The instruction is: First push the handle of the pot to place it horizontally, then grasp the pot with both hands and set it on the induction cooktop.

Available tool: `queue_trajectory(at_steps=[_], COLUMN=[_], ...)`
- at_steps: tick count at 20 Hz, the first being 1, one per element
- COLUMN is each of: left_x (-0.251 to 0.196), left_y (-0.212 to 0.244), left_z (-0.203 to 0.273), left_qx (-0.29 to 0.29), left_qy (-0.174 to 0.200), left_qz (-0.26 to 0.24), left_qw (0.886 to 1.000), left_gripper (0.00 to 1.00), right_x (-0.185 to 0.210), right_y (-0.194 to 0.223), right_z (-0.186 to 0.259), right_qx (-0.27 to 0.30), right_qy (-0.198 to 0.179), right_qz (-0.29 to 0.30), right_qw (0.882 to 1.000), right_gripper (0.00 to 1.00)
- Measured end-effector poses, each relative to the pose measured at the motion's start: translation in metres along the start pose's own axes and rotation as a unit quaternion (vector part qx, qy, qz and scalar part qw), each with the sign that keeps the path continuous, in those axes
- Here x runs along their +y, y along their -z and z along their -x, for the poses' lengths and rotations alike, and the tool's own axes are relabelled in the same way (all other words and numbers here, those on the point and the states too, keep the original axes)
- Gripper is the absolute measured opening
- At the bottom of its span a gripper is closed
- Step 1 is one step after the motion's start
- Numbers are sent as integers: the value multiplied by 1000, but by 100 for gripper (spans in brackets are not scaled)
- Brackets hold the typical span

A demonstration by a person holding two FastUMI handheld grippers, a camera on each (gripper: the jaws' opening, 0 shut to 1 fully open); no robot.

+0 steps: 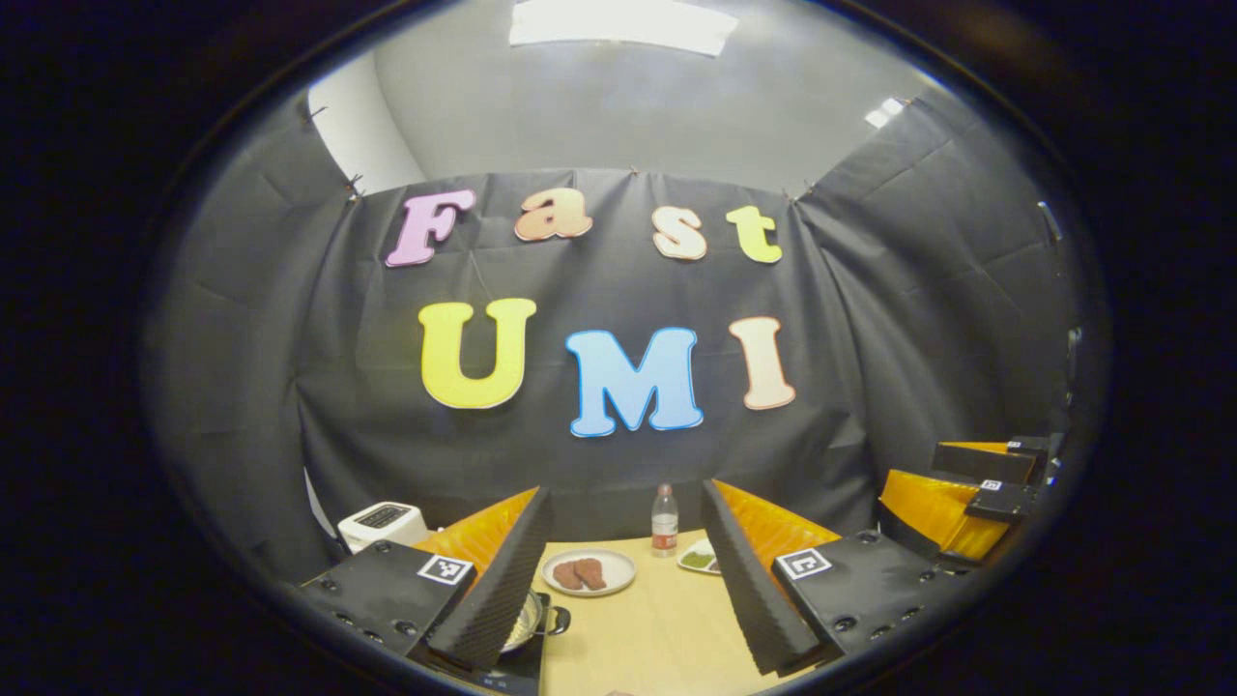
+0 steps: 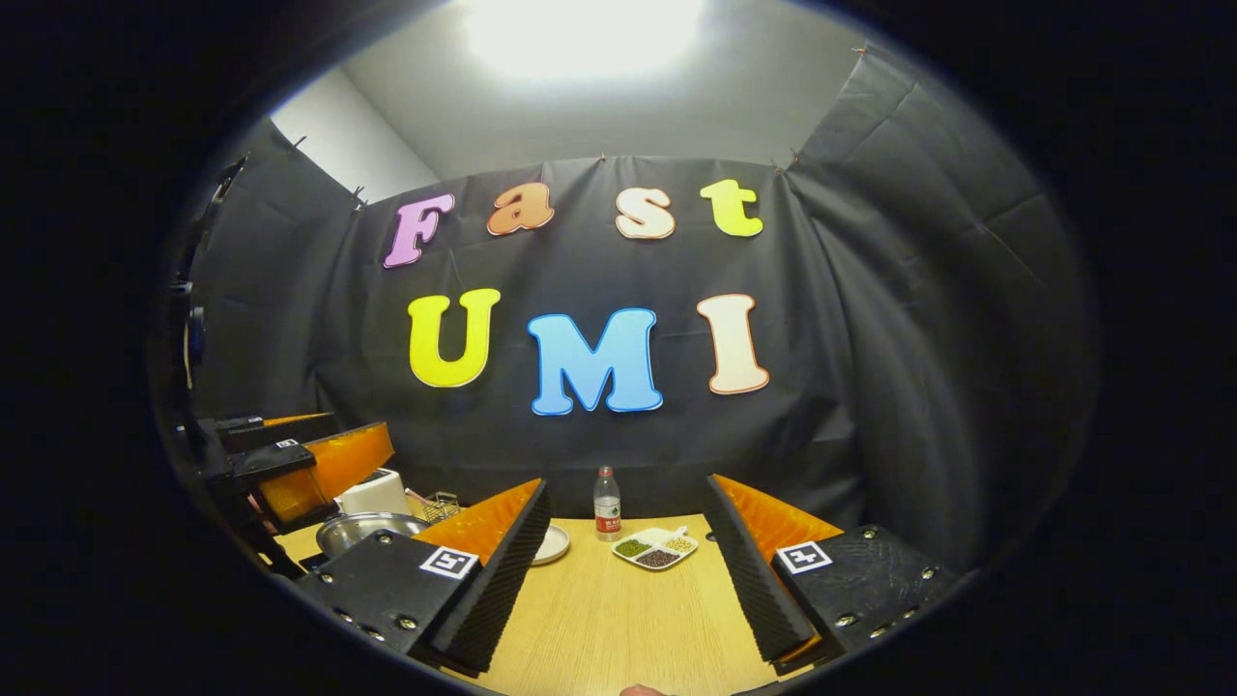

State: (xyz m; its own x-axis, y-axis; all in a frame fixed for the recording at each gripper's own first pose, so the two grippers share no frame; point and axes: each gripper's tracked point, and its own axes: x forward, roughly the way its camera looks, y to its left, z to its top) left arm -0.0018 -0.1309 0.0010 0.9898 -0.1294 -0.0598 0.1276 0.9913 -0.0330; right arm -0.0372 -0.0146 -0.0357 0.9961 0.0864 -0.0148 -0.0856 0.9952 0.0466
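Your left claw [image 1: 618,580] hangs wide open and empty, with the pot [image 1: 527,623] low at its left finger, on the cooktop [image 1: 512,677] (handle [image 1: 559,619] pointing right). Your right claw [image 2: 623,580], also open and empty, sees the pot far left.

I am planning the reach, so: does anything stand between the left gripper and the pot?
Nothing visible does. The pot sits close below the left gripper, partly hidden by one of its fingers.
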Motion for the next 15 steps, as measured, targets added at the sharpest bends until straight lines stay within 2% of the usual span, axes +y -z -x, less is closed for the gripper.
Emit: queue_trajectory(at_steps=[4, 5, 6, 8, 9, 10, 15], left_x=[15, 19, 21, 27, 30, 31, 36], left_y=[-1, -1, 1, 3, 3, 2, -4], left_z=[7, 8, 10, 11, 13, 13, 15], left_qx=[-3, -1, 1, 5, 5, 3, -6], left_qy=[-6, -6, -7, -7, -7, -8, -7], left_qz=[3, 4, 4, 0, -3, -5, -11], left_qw=[1000, 1000, 1000, 1000, 1000, 1000, 1000], left_gripper=[100, 94, 94, 94, 100, 94, 94], right_x=[8, 9, 11, 13, 13, 14, 16], right_y=[-8, -7, -9, -12, -12, -13, -14], right_z=[7, 6, 7, 7, 7, 7, 5], right_qx=[-9, -9, -9, -10, -11, -13, -15], right_qy=[2, 4, 5, 7, 9, 11, 16], right_qz=[5, 7, 7, 5, 4, 2, 2], right_qw=[1000, 1000, 1000, 1000, 1000, 1000, 1000], right_gripper=[96, 96, 96, 96, 96, 96, 96])
